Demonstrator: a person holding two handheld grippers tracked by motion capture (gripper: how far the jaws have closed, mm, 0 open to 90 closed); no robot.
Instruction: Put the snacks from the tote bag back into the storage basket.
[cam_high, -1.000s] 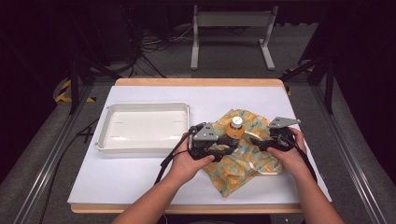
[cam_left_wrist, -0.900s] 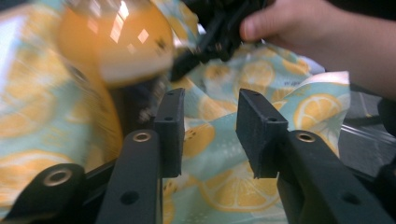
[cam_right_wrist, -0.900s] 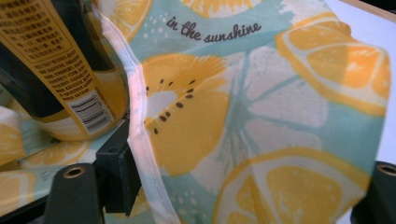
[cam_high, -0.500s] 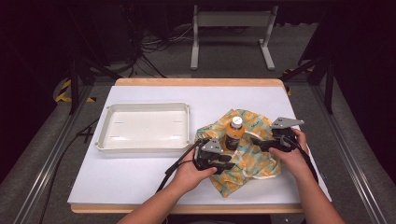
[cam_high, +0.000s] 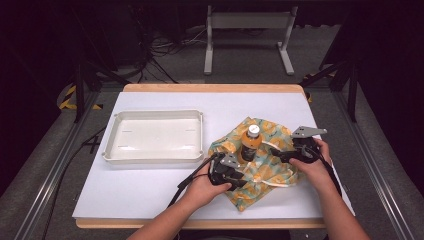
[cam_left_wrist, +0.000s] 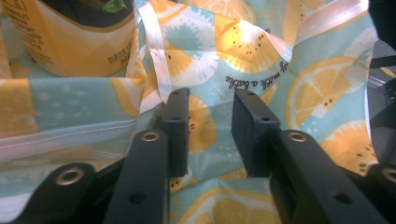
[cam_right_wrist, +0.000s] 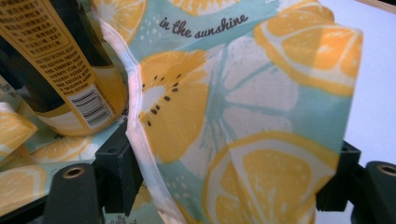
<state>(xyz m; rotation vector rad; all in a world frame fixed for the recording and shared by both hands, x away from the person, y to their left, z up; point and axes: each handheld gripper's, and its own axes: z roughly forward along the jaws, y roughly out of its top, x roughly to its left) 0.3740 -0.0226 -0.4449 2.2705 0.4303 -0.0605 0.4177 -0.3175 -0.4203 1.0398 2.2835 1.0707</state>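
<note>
We noted a soft, rumpled cloth (cam_high: 260, 167) printed with lemon slices on pale teal, with a pink hem, lying on the right half of the white tabletop (cam_high: 150, 195). A glossy orange bottle (cam_high: 250, 144) with a white cap stood upright on it. A shallow cream tray (cam_high: 112, 150) with rounded corners sat just left of the cloth. The bottle stood between the two hands. The left hand-held gripper (cam_left_wrist: 210, 126) rested low over the cloth, its jaws parted with a narrow gap, having just been closing, no fold pinched. The right hand-held gripper (cam_right_wrist: 229, 172) held a raised flap of the cloth between its jaws.
</note>
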